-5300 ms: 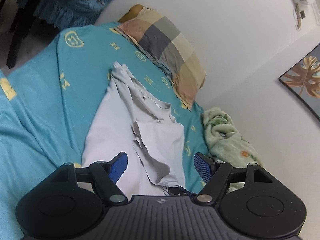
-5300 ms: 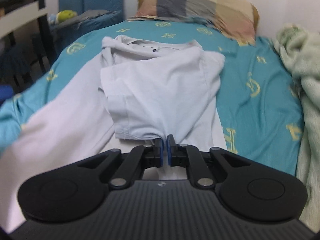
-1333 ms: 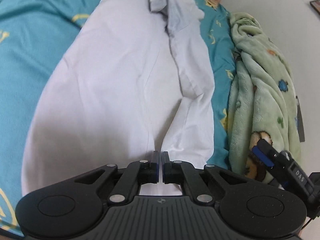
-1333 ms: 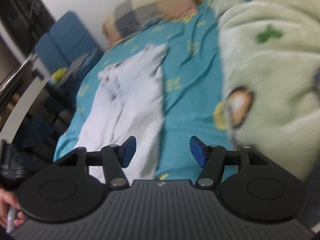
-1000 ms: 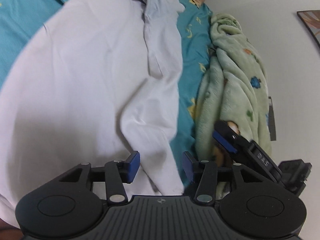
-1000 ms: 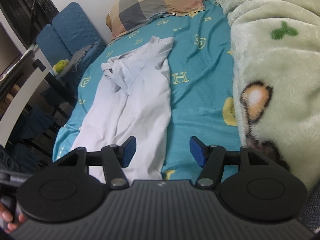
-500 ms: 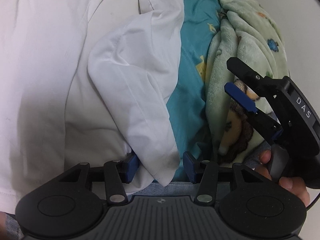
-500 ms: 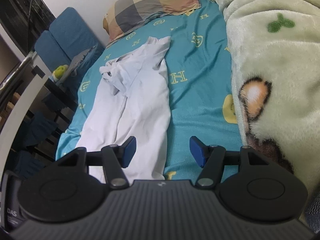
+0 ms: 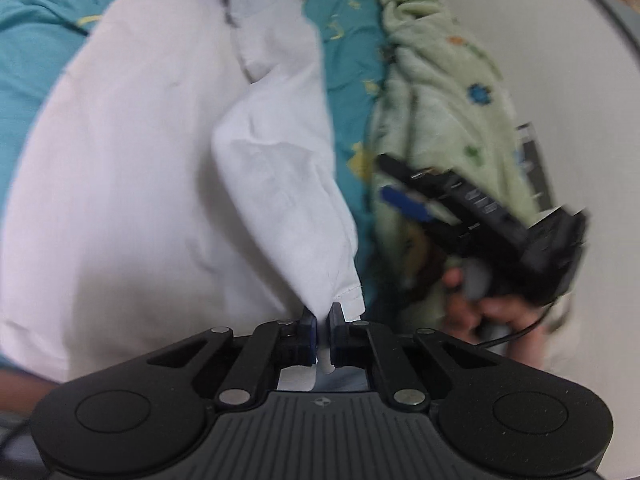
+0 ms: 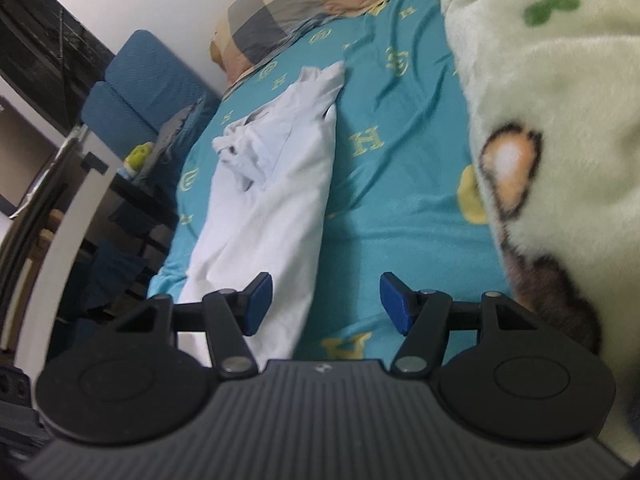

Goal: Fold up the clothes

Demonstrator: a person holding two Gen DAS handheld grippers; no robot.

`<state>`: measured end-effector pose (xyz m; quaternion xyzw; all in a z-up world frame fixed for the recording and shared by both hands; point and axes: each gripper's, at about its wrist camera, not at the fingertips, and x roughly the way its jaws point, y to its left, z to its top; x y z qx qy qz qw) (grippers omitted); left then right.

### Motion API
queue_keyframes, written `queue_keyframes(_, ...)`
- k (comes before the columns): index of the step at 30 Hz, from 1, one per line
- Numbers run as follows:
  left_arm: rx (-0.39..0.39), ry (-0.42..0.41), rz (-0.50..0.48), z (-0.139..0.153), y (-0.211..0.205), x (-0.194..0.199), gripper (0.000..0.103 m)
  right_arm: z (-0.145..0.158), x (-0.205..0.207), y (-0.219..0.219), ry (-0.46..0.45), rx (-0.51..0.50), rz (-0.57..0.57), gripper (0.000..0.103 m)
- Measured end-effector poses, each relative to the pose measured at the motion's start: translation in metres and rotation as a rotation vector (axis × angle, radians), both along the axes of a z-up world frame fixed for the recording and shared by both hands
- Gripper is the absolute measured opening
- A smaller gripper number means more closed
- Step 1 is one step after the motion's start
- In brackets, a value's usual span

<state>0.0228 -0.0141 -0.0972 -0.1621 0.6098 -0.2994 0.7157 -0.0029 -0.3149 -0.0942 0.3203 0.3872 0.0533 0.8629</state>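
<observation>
The left tongs (image 9: 323,322) pinch the hem corner of the white shirt (image 9: 168,184) lying lengthwise on the bed (image 10: 400,208); the right tongs (image 10: 326,302) gape empty beside it; best lift slowly, keeping the cloth taut.

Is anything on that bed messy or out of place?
Yes. The white shirt lies crooked on the teal sheet, its collar end bunched into a crumpled knot rather than flat. A green blanket is heaped along one side. The left gripper pinches the shirt's hem corner.
</observation>
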Motion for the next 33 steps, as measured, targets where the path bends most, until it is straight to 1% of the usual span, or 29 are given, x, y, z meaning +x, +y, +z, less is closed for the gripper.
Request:
queue_keyframes(1, 0.024, 0.017, 0.004, -0.009, 0.002, 0.001, 0.006, -0.002, 0.002, 0.003, 0.012, 0.01, 0.017, 0.063)
queue_keyframes(3, 0.042, 0.051, 0.026, -0.025, 0.004, 0.004, 0.007, -0.005, 0.004, 0.009, 0.039, 0.026, 0.053, 0.063)
queue_keyframes(5, 0.043, 0.055, 0.029, -0.029, 0.005, 0.006, 0.007, -0.009, 0.004, 0.018, 0.084, 0.021, 0.095, 0.063)
queue_keyframes(7, 0.015, 0.051, 0.016, -0.024, 0.008, 0.006, 0.017, -0.011, 0.003, 0.027, 0.128, 0.017, 0.136, 0.063)
queue_keyframes(9, -0.011, 0.033, -0.006, -0.015, 0.015, 0.002, 0.04, -0.011, 0.0, 0.035, 0.162, 0.02, 0.181, 0.063)
queue_keyframes(11, -0.007, 0.008, -0.01, -0.005, 0.028, 0.0, 0.05, -0.012, -0.002, 0.044, 0.198, 0.03, 0.215, 0.063)
queue_keyframes(12, 0.006, -0.001, 0.005, 0.001, 0.039, -0.001, 0.053, -0.014, -0.002, 0.048, 0.217, 0.036, 0.227, 0.065)
queue_keyframes(13, 0.019, -0.007, 0.027, 0.006, 0.049, 0.0, 0.054, -0.015, -0.002, 0.052, 0.234, 0.038, 0.236, 0.068)
queue_keyframes(15, 0.056, -0.029, 0.085, 0.014, 0.073, 0.008, 0.061, -0.018, -0.003, 0.06, 0.264, 0.035, 0.258, 0.076)
queue_keyframes(16, 0.083, -0.048, 0.117, 0.018, 0.085, 0.012, 0.064, -0.019, -0.003, 0.065, 0.272, 0.034, 0.276, 0.076)
queue_keyframes(18, 0.146, -0.071, 0.18, 0.021, 0.103, 0.021, 0.074, -0.022, -0.003, 0.076, 0.29, 0.034, 0.315, 0.076)
queue_keyframes(20, 0.202, -0.056, 0.232, 0.017, 0.115, 0.03, 0.076, -0.027, -0.003, 0.088, 0.32, 0.028, 0.365, 0.075)
queue_keyframes(21, 0.228, -0.038, 0.242, 0.013, 0.117, 0.034, 0.076, -0.03, -0.002, 0.095, 0.34, 0.013, 0.389, 0.075)
queue_keyframes(24, 0.309, 0.017, 0.239, -0.002, 0.118, 0.041, 0.077, -0.037, 0.0, 0.107, 0.382, -0.039, 0.415, 0.075)
queue_keyframes(25, 0.331, 0.028, 0.225, -0.007, 0.114, 0.043, 0.077, -0.037, 0.0, 0.109, 0.386, -0.048, 0.424, 0.074)
queue_keyframes(26, 0.352, 0.038, 0.21, -0.011, 0.11, 0.045, 0.077, -0.036, -0.002, 0.112, 0.383, -0.058, 0.438, 0.068)
queue_keyframes(27, 0.368, 0.052, 0.199, -0.017, 0.107, 0.045, 0.078, -0.034, -0.004, 0.115, 0.375, -0.068, 0.455, 0.054)
queue_keyframes(28, 0.383, 0.069, 0.19, -0.023, 0.104, 0.045, 0.078, -0.031, -0.007, 0.118, 0.368, -0.081, 0.473, 0.035)
queue_keyframes(30, 0.412, 0.11, 0.163, -0.033, 0.1, 0.046, 0.078, -0.026, -0.014, 0.123, 0.351, -0.114, 0.507, 0.02)
queue_keyframes(31, 0.422, 0.129, 0.148, -0.038, 0.098, 0.047, 0.078, -0.022, -0.017, 0.125, 0.337, -0.131, 0.515, 0.016)
queue_keyframes(33, 0.429, 0.16, 0.121, -0.044, 0.094, 0.049, 0.078, -0.012, -0.022, 0.123, 0.309, -0.14, 0.51, 0.015)
